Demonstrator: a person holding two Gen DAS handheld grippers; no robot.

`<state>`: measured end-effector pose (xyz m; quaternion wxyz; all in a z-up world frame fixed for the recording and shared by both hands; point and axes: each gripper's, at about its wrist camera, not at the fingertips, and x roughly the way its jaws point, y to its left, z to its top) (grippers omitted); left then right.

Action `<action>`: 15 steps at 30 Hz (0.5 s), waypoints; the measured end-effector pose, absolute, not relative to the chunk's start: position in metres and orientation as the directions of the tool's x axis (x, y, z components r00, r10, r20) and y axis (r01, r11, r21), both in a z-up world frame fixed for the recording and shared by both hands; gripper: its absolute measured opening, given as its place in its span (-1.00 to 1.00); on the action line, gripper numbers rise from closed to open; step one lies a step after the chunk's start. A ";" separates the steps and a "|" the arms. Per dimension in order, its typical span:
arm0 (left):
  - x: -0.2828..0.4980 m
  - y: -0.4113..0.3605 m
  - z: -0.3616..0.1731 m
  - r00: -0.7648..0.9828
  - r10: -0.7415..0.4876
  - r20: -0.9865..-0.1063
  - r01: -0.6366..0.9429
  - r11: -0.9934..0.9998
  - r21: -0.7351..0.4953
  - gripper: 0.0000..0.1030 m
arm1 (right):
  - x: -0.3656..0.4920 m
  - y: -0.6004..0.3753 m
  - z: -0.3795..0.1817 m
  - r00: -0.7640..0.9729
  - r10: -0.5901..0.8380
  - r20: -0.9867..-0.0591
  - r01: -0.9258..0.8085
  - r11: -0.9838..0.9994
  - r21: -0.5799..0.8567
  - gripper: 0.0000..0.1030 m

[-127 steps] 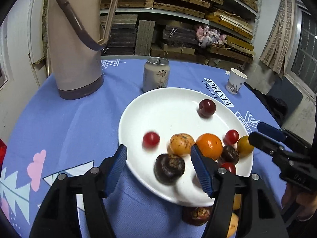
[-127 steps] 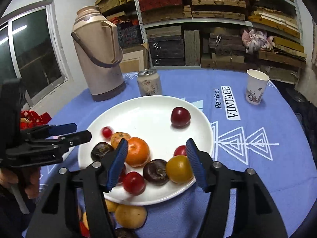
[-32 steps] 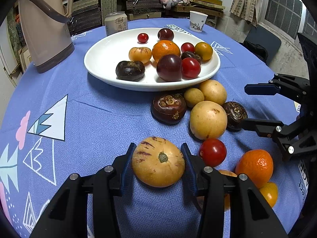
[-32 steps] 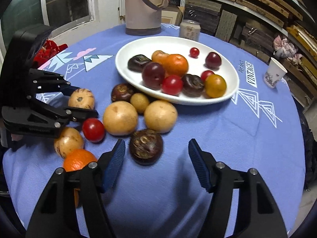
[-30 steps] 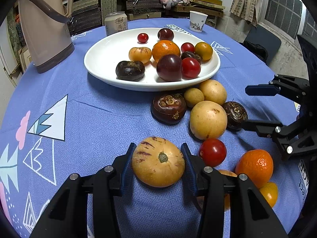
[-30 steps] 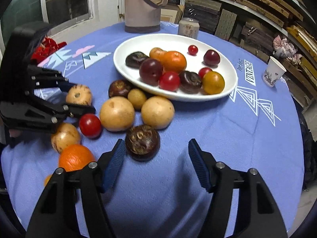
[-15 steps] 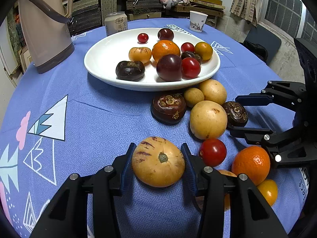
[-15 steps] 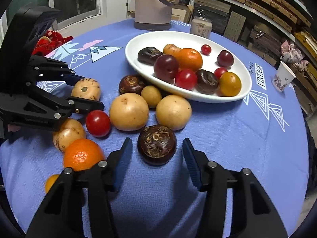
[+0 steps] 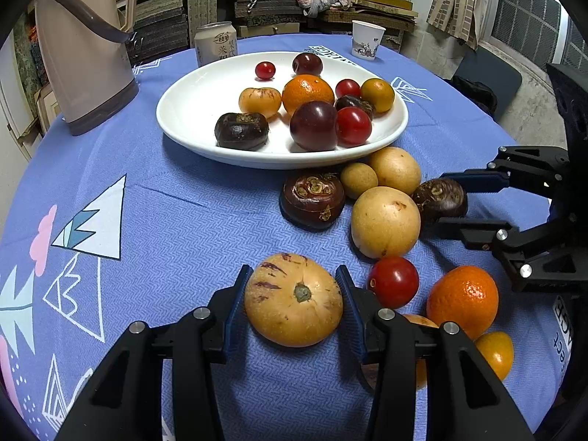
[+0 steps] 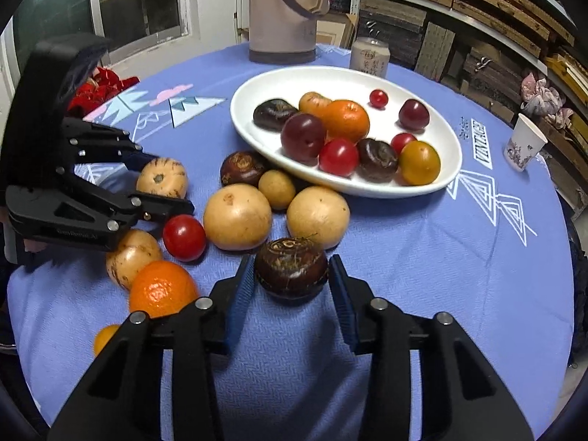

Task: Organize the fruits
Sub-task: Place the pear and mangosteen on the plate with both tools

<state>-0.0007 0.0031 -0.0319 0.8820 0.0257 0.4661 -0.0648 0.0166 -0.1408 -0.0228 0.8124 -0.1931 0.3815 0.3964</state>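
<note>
The round table under its blue patterned cloth (image 9: 176,220) fills both my views; its near edge curves away just behind my grippers, and broad bare cloth lies open to the left of my left gripper and to the right of my right one. The tan thermos jug (image 9: 84,55) stands toward the far rim. The white plate (image 9: 191,110) sits mid-table with fruit crowded on its right half and bare room on its left. Loose fruit clusters tightly against the plate's near rim. My left gripper (image 9: 292,303) has its blue pads pressed against both flanks of the yellow striped melon (image 9: 294,299), which rests on the cloth. My right gripper (image 10: 292,286) is closing round the dark water chestnut (image 10: 291,268), which sits between the pads just beside two pale round fruits, with only slivers of gap on both sides.
</note>
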 end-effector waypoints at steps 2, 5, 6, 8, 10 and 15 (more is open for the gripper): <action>-0.001 0.003 -0.032 0.557 -0.090 -0.825 0.138 0.990 -0.014 -0.10 | 0.017 -0.137 -0.030 0.388 0.473 -0.791 -0.792 0.609 -0.024 -0.20; -0.001 0.003 -0.031 0.558 -0.088 -0.825 0.138 0.990 -0.013 -0.10 | 0.020 -0.137 -0.034 0.377 0.478 -0.793 -0.790 0.613 -0.006 -0.20; -0.001 0.003 -0.031 0.558 -0.088 -0.825 0.138 0.990 -0.012 -0.10 | 0.021 -0.138 -0.035 0.377 0.480 -0.792 -0.789 0.615 -0.002 -0.19; -0.001 0.003 -0.032 0.558 -0.088 -0.825 0.139 0.990 -0.012 -0.10 | 0.020 -0.137 -0.035 0.380 0.480 -0.791 -0.789 0.615 -0.006 -0.19; -0.001 0.003 -0.032 0.558 -0.088 -0.825 0.139 0.990 -0.012 -0.10 | 0.020 -0.137 -0.035 0.379 0.480 -0.791 -0.790 0.613 -0.007 -0.20; 0.000 0.005 -0.030 0.555 -0.108 -0.825 0.138 0.990 -0.037 -0.10 | 0.016 -0.137 -0.025 0.411 0.482 -0.774 -0.782 0.623 -0.027 -0.21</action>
